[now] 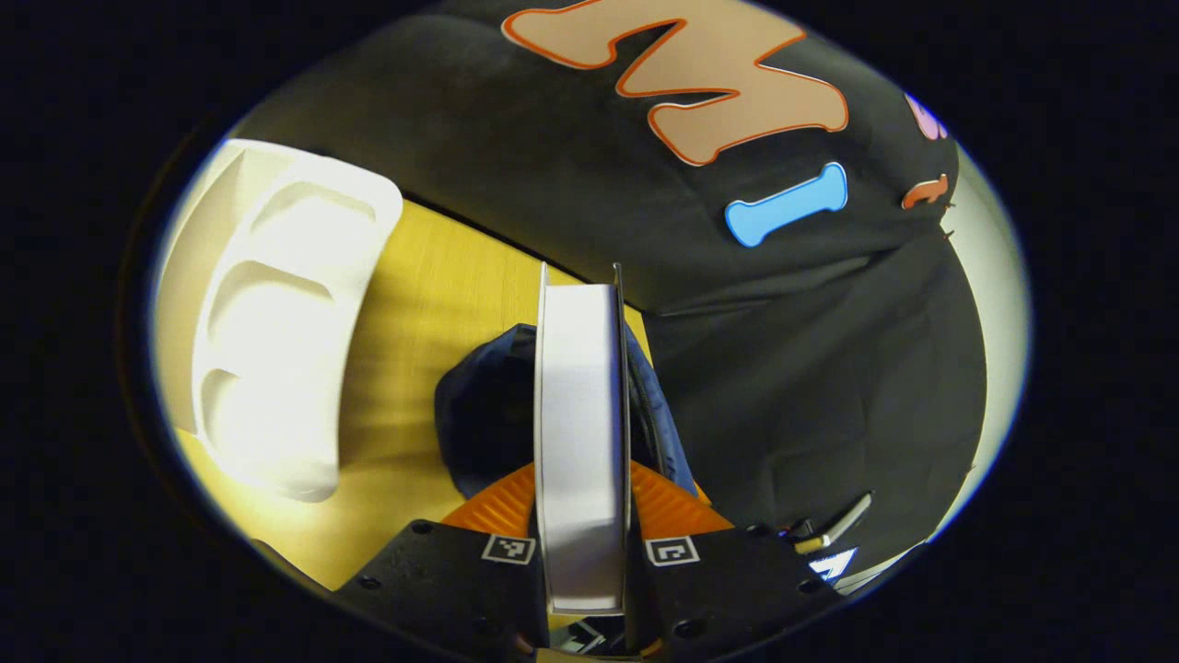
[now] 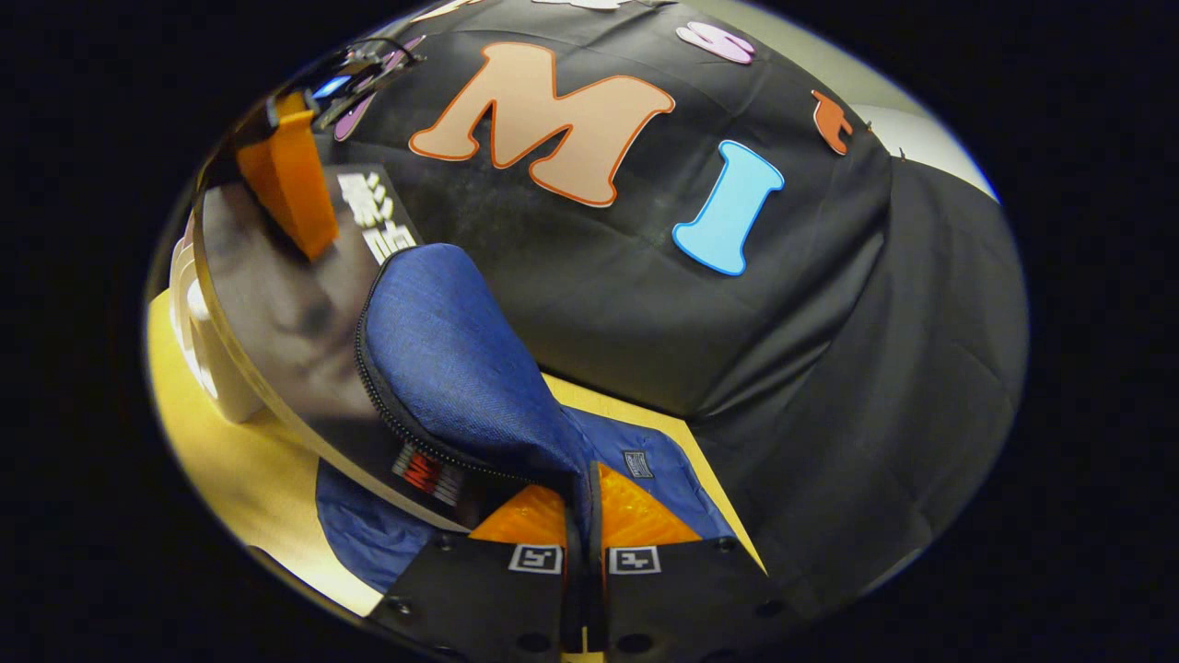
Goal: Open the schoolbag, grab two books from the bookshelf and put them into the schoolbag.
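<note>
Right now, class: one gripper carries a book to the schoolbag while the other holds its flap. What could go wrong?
1. The book is pinched only at its lower edge, so it might tilt or slip.
2. The flap of the schoolbag hangs from the right gripper; if it slips, it may fall across the opening and block the book.

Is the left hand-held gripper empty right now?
No, the left hand-held gripper is clamped on a book, held edge-on between both fingers above the open schoolbag.
</note>
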{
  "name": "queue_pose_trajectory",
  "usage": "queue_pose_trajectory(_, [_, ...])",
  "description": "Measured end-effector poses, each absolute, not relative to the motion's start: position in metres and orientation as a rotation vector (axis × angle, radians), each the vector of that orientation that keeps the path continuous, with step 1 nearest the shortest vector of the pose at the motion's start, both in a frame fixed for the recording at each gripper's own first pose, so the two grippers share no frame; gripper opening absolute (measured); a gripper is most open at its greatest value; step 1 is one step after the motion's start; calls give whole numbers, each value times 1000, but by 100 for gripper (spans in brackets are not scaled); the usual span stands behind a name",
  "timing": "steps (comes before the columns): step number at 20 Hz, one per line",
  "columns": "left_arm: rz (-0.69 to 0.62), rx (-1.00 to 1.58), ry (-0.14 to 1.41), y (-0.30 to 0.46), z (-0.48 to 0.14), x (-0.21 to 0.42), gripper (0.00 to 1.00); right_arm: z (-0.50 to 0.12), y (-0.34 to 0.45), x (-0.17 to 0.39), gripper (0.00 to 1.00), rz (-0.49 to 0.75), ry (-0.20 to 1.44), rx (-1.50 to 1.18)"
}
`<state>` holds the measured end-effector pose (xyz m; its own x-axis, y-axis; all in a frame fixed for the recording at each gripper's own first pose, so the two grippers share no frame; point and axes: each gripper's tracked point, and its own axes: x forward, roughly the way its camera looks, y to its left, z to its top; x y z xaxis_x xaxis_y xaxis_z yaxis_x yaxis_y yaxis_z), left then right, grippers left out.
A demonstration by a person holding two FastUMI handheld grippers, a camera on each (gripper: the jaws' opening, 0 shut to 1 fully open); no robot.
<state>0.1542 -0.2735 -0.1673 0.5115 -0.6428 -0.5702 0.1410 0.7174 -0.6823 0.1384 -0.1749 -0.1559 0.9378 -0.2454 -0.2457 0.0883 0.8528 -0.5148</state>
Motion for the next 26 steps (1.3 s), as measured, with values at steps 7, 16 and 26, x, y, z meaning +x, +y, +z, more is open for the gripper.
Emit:
queue_pose_trajectory(7, [-526,-681,872,-320,-219,177,29,-149,-167,141,1,-157,285,-534])
queue_pose_trajectory(16, [-573,-800,849,-362,-255,191,28,-155,-159,145,6,-134,267,-545])
queue_pose_trajectory(26, [-498,-744,835,-337,-282,203,52,-160,-163,149,0,-138,278,-532])
